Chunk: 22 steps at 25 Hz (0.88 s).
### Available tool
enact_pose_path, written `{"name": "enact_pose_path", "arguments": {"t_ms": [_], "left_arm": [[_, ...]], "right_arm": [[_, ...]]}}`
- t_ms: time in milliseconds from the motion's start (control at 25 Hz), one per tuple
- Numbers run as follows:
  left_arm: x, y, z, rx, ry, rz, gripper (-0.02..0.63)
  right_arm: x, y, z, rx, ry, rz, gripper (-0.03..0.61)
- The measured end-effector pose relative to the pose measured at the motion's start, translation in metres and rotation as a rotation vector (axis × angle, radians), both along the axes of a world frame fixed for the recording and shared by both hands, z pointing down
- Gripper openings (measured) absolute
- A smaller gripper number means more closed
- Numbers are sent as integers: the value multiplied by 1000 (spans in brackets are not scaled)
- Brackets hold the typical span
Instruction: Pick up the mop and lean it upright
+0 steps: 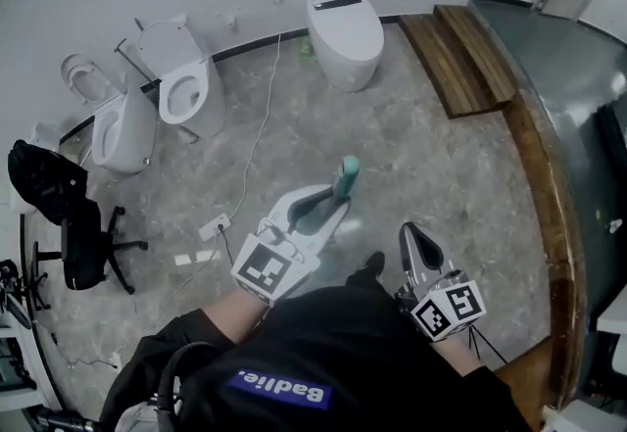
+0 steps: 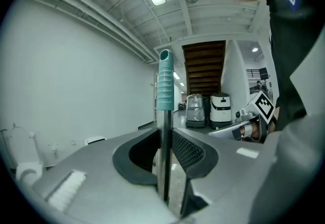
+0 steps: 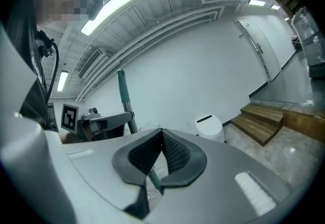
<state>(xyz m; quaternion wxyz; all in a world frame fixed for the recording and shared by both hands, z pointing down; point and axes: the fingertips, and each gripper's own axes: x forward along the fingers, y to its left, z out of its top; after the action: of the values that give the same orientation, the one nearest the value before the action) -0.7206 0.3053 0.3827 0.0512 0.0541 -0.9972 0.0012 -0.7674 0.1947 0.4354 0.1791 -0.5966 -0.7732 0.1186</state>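
The mop handle (image 1: 345, 175) is a metal shaft with a teal ribbed grip at its top, and it stands upright in front of me. My left gripper (image 1: 328, 210) is shut on the shaft just below the teal grip. In the left gripper view the shaft (image 2: 163, 131) runs straight up between the pads of that gripper (image 2: 165, 149). My right gripper (image 1: 417, 239) is to the right of the handle and apart from it, its jaws shut with the tips touching (image 3: 162, 134). The right gripper view shows the handle (image 3: 122, 88) held in the left gripper (image 3: 128, 115). The mop head is hidden.
Three white toilets (image 1: 345, 33) (image 1: 186, 77) (image 1: 118, 131) stand along the far wall. Left of me is a black office chair (image 1: 83, 244). A power strip with a cable (image 1: 216, 226) lies on the stone floor. Wooden steps (image 1: 460, 53) rise at the right.
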Motion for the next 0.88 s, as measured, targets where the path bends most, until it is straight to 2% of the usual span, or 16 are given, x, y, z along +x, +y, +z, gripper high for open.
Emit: {"name": "enact_pose_path", "arguments": {"t_ms": [160,400,640,880], "left_arm": [[-55,21,-8,1,3,-87,106],[-125,51,-12,15,-17,-146,106],[-197,75,-19,59,-58,-81,106],[-283,111,0,66,-81,50,106]], "right_arm": [[-63,20,-4,-1,9,-78,5],[-131,34,4,23,40,-95,5],[-189,52,9,61,23,-42,5],[-272,87,5,78,-19,99,5]]}}
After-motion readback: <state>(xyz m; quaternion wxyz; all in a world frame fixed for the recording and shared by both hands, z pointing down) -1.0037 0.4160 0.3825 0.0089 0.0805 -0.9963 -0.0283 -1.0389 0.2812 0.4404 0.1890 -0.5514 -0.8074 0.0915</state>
